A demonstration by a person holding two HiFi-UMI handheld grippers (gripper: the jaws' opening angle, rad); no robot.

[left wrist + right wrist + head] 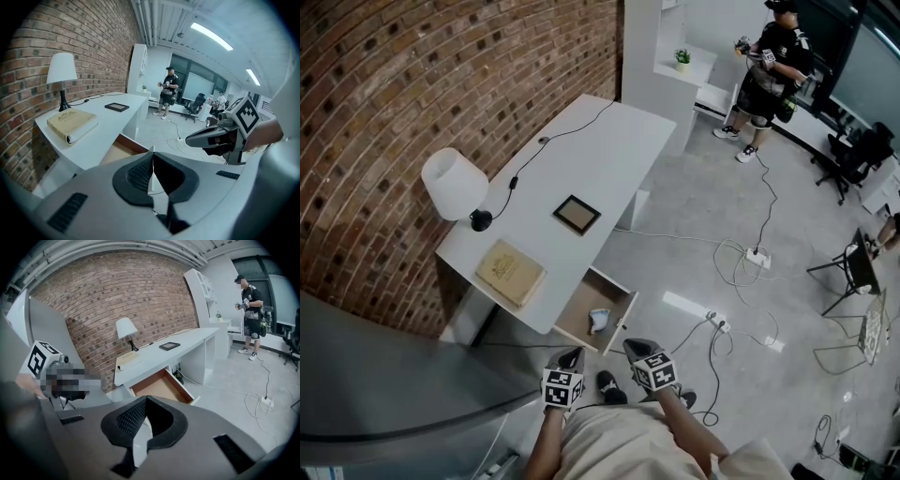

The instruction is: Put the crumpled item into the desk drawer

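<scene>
A crumpled pale item (598,320) lies inside the open desk drawer (574,314), towards its front right corner. The drawer hangs out from under the white desk (600,155). My left gripper (574,356) and right gripper (635,346) hover side by side just in front of the drawer, above the floor. Both are shut with nothing between the jaws. The left gripper view shows its jaws (153,151) meeting at the tip, with the drawer's wooden bottom (123,146) beyond. In the right gripper view the closed jaws (146,398) point at the drawer (161,385); the crumpled item does not show there.
On the desk stand a white lamp (453,184), a tan book (511,272) and a dark picture frame (577,215). A brick wall runs along the desk's far side. Cables and a power strip (757,257) lie on the floor. A person (773,66) stands far off; chairs (853,272) sit at right.
</scene>
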